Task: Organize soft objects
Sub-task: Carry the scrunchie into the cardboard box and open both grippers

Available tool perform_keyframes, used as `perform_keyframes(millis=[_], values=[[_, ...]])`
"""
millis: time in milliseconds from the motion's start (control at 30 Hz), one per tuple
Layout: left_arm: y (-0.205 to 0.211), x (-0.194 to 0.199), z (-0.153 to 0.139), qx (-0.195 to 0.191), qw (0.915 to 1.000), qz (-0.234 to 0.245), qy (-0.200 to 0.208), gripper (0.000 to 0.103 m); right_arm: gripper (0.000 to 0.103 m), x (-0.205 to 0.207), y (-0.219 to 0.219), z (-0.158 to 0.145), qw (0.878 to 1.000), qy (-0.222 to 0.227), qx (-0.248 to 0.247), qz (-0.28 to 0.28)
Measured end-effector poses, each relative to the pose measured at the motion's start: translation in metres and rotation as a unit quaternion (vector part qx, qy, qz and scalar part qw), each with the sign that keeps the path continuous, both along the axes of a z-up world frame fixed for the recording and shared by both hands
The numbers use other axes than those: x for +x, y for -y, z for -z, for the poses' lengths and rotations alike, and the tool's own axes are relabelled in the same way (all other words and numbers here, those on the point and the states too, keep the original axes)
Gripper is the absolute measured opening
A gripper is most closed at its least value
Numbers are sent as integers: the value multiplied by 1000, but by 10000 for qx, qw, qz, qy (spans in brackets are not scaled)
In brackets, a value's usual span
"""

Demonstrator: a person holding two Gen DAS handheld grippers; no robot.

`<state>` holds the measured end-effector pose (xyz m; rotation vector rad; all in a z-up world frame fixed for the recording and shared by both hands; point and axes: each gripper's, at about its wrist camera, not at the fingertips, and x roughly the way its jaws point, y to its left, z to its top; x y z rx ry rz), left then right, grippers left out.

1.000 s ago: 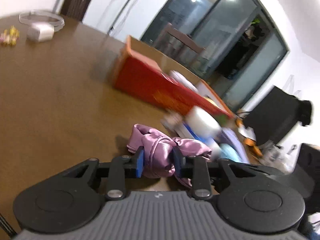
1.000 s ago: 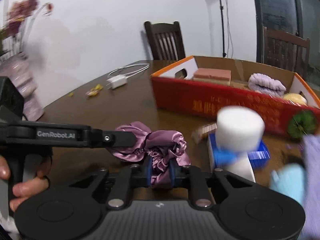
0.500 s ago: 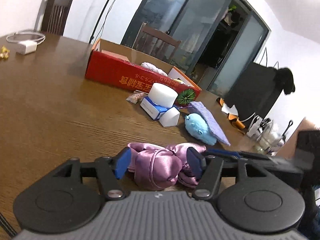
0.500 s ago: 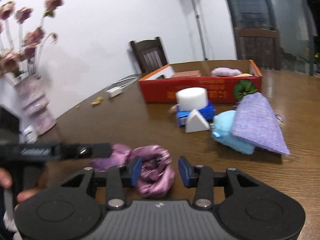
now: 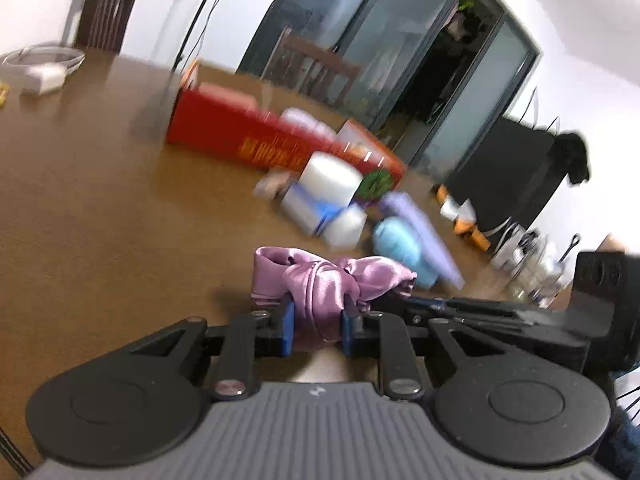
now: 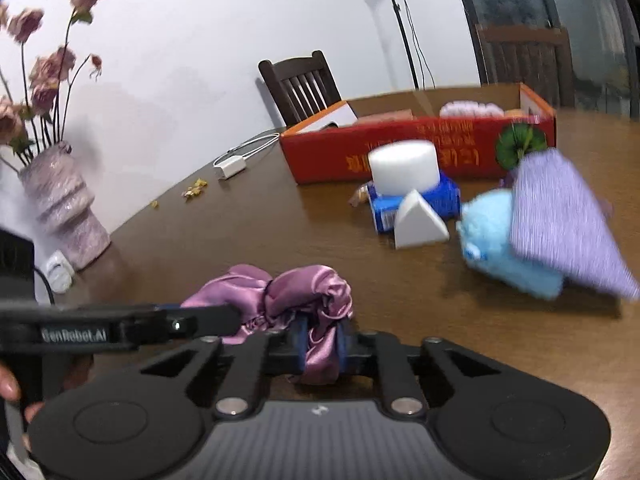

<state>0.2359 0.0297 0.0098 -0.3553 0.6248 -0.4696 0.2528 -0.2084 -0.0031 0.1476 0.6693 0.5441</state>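
Note:
A pink satin scrunchie (image 5: 320, 284) is pinched at both ends. My left gripper (image 5: 318, 326) is shut on one side of it. My right gripper (image 6: 320, 346) is shut on the other side (image 6: 304, 300). The cloth hangs between them just above the brown table (image 5: 100, 220). A red cardboard box (image 6: 400, 148) with soft things inside stands further back. A light blue plush toy (image 6: 504, 248) and a purple cloth (image 6: 560, 220) lie on the table to the right.
A white foam cylinder (image 6: 402, 166) sits on a blue pack (image 6: 436, 200) beside a white foam wedge (image 6: 418, 222). A vase of flowers (image 6: 64, 208) stands at the left. A white charger with cable (image 6: 232, 166) and chairs are at the far side.
Half a second ago both grippers were open around the scrunchie on the table. Now both have shut on it again and lifted it slightly. Both views are moving.

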Motion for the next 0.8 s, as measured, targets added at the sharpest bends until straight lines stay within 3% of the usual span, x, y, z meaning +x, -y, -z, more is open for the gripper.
perform_keyframes(millis=[167,300,400,533,600,733,767,800], values=[[-7,55,-50,-281,9983,181,481,22,12,40,17,-52,9980,521,347,-10],[-5,124,-83,-85,9978,119,648,22,12,110,12,-86,9970,747,158,-80],[-4,181,-93,105,9987,-15,494,23,12,177,5,-97,9982,594,65,-99],[-6,246,-80,425,9987,-285,60,23,12,265,-6,-84,9997,-69,203,-67],[-6,268,-70,780,9960,-437,-30,25,13,296,-18,-69,9991,-383,130,-102],[-5,302,-50,1264,9905,-509,-203,36,18,333,-46,-41,9968,-664,-422,-144],[-4,309,-45,1354,9886,-579,-315,43,24,338,-52,-35,9956,-741,-562,-129],[-6,313,-42,1393,9876,-641,-345,45,36,341,-56,-30,9943,-818,-676,-141]])
